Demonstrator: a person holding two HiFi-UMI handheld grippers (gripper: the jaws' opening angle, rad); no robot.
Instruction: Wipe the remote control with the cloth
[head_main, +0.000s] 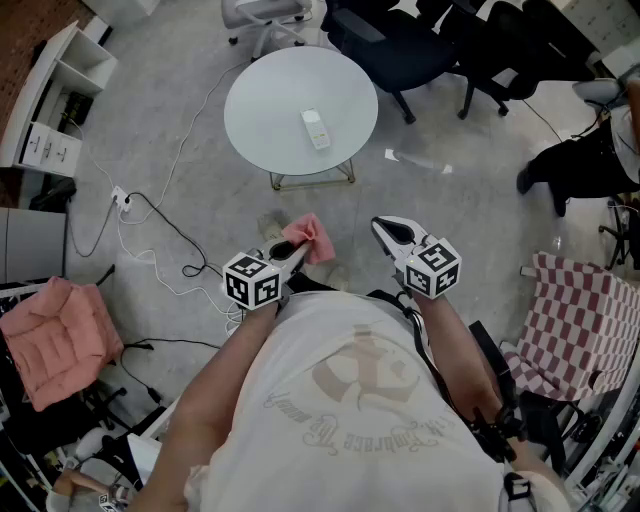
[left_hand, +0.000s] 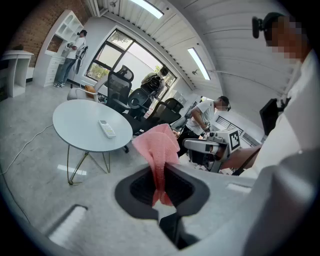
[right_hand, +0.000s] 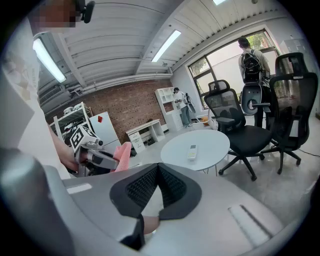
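Observation:
A white remote control (head_main: 316, 129) lies on the round white table (head_main: 262, 110), well ahead of both grippers. The same remote (left_hand: 106, 129) shows in the left gripper view and again (right_hand: 192, 152) in the right gripper view. My left gripper (head_main: 296, 246) is shut on a pink cloth (head_main: 312, 236), which stands up from between its jaws (left_hand: 161, 150). My right gripper (head_main: 384, 228) is shut with nothing in it; its jaws meet at the tip (right_hand: 159, 166). Both are held at waist height above the floor.
Black office chairs (head_main: 400, 40) stand behind the table. White cables (head_main: 150, 215) trail over the grey floor at the left. A pink cushion (head_main: 55, 335) lies at the left, a checked chair (head_main: 575, 320) at the right. People stand near the windows (left_hand: 72, 55).

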